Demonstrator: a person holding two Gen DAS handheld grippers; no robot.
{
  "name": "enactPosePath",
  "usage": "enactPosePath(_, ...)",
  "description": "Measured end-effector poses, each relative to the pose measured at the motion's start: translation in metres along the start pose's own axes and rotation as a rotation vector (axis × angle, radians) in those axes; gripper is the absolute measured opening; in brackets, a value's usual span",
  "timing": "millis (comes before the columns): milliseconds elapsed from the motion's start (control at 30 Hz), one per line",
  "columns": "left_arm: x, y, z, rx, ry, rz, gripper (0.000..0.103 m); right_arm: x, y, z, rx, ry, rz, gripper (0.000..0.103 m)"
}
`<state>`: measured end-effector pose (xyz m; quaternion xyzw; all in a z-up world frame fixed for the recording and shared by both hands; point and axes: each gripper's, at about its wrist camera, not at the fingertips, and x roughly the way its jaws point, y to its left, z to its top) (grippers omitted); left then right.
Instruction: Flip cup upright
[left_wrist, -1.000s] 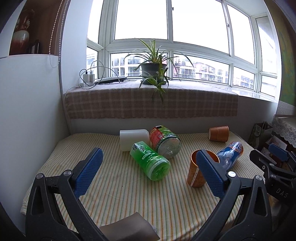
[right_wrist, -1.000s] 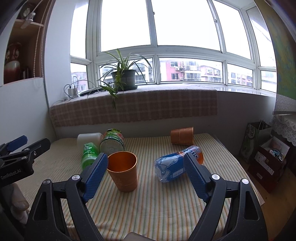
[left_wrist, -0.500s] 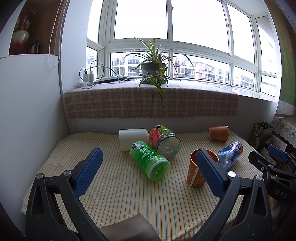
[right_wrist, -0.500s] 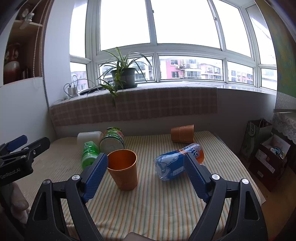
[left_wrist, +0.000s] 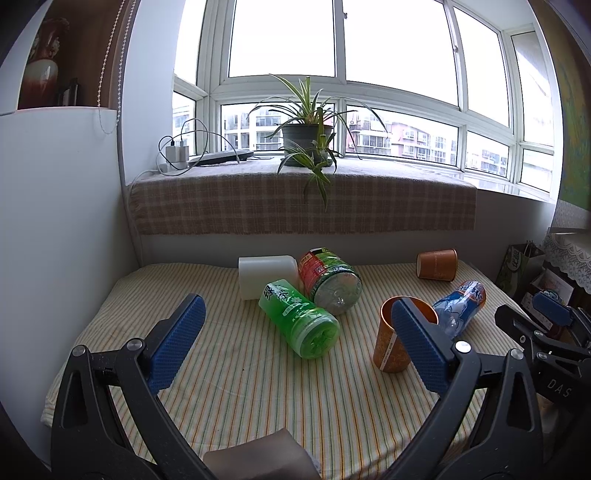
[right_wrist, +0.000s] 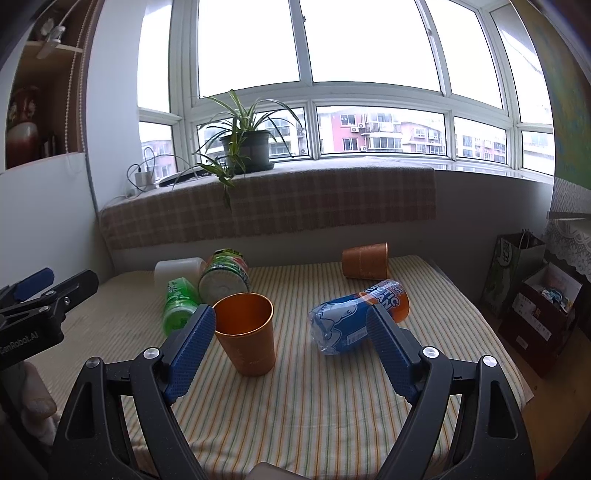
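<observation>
An orange cup (right_wrist: 246, 335) stands upright on the striped tablecloth, mouth up; in the left wrist view it (left_wrist: 391, 343) is partly hidden behind my right finger. A second orange cup (right_wrist: 365, 260) lies on its side at the back right, also in the left wrist view (left_wrist: 436, 264). My right gripper (right_wrist: 291, 350) is open and empty, just behind and right of the upright cup. My left gripper (left_wrist: 295, 347) is open and empty, held back over the near side of the table.
A green bottle (left_wrist: 300, 318), a red-green bottle (left_wrist: 328, 281), a white container (left_wrist: 266, 274) and a blue-orange bottle (right_wrist: 357, 316) all lie on the cloth. The windowsill with a potted plant (left_wrist: 306, 137) is behind. Bags (right_wrist: 517, 266) stand off the table's right edge.
Both grippers have drawn back slightly; nothing on the table has moved.
</observation>
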<state>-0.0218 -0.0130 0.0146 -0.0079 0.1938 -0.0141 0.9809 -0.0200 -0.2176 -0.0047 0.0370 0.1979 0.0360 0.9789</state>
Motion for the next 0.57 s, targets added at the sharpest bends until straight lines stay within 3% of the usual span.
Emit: enactPosePath(567,0.005,0.0006,-0.0041,-0.003,0.011,0.012,0.102,0.0071,0.0006,-0.0051,-0.001,0.031,0.014,0.083)
